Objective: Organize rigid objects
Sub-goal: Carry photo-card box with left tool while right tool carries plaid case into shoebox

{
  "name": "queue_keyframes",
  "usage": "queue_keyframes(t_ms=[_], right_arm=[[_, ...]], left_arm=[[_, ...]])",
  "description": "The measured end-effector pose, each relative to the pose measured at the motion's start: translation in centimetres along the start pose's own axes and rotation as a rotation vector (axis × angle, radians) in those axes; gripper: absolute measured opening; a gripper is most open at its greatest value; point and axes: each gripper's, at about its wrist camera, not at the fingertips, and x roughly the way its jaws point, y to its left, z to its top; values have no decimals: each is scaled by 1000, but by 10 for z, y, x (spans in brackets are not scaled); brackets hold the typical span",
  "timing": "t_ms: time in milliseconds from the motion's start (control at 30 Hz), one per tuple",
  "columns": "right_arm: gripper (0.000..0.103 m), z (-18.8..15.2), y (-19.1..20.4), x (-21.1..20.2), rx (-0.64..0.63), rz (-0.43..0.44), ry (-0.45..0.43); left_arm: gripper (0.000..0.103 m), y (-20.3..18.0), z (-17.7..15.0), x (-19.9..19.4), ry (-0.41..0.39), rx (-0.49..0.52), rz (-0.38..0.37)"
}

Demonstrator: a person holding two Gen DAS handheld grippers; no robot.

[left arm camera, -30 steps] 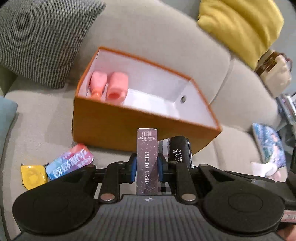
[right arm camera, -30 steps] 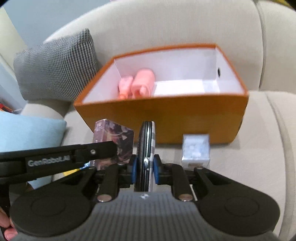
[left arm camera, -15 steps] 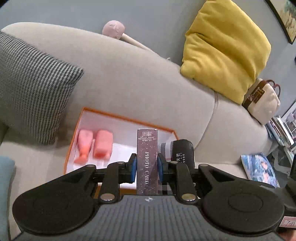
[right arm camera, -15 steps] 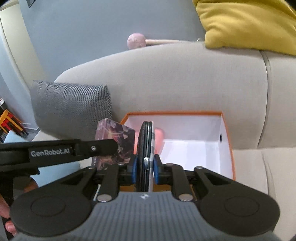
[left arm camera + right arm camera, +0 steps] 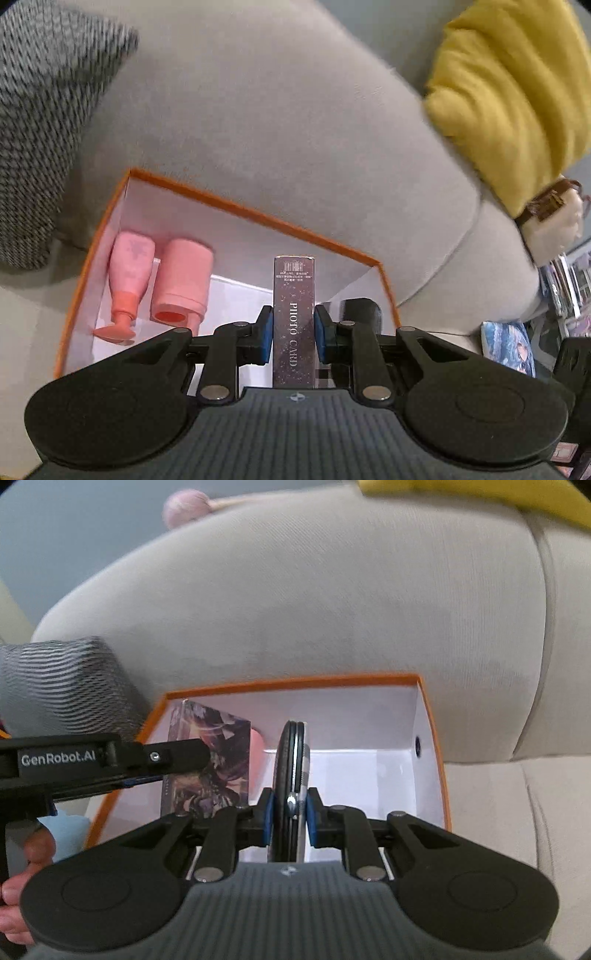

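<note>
1. Both grippers have swung in from in front of the orange box point(image 5: 236, 206) and now hang over its open top, so 1 second ago the loads were outside its front wall and now they are above its white floor. That puts the task at the drop stage, I'd say: both items look ready to go in.
2. The left gripper point(image 5: 293, 338) is clamped narrow on the photo card box point(image 5: 294, 321), held upright over the middle of the orange box; the right wrist view shows its printed face point(image 5: 210, 760) near the box's left wall.
3. The right gripper point(image 5: 289, 814) is pinched tight on a thin black round case point(image 5: 290, 771), edge-on, over the orange box's right half.
4. Already lying inside the orange box at its left end: a pink pump bottle point(image 5: 129, 277) and a coral tube point(image 5: 183, 280), side by side, touching or nearly so.
5. In the way: the 2 grippers crowd each other above the orange box, the left one's arm crossing the right view. Free floor remains right of the coral tube.
6. Around the orange box: sofa backrest point(image 5: 277, 129) behind, grey checked cushion point(image 5: 40, 110) to the left, yellow cushion point(image 5: 517, 92) up to the right.
</note>
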Motion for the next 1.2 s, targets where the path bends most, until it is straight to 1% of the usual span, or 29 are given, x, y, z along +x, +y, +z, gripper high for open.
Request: queue_keyframes(t_ms=[133, 267, 367, 467, 567, 633, 733, 800, 867, 1000, 1100, 1200], right_arm=[[18, 9, -11, 30, 22, -3, 46], [18, 16, -16, 53, 43, 18, 89], [19, 16, -21, 65, 61, 15, 116], [19, 16, -23, 76, 74, 12, 136], [19, 16, -24, 82, 88, 12, 156], [19, 17, -24, 86, 84, 1, 163], [19, 17, -23, 88, 78, -10, 176], [19, 16, -19, 91, 63, -26, 187], [19, 15, -17, 91, 58, -33, 192], [19, 15, -14, 90, 55, -41, 190], [19, 16, -14, 88, 52, -43, 195], [19, 16, -13, 88, 66, -39, 205]], left_arm=[[25, 12, 12, 32, 57, -49, 14], [25, 18, 23, 59, 113, -74, 22], [25, 20, 26, 80, 173, -66, 56], [25, 22, 25, 92, 188, -61, 89], [25, 25, 23, 103, 218, -75, 95], [25, 25, 21, 108, 230, -59, 115], [25, 21, 16, 111, 234, -3, 106], [25, 16, 13, 110, 227, 32, 133], [26, 9, 11, 104, 203, 75, 163], [28, -2, 11, 87, 164, 145, 192], [28, -5, 10, 79, 158, 163, 205], [27, 1, 13, 74, 140, 137, 196]])
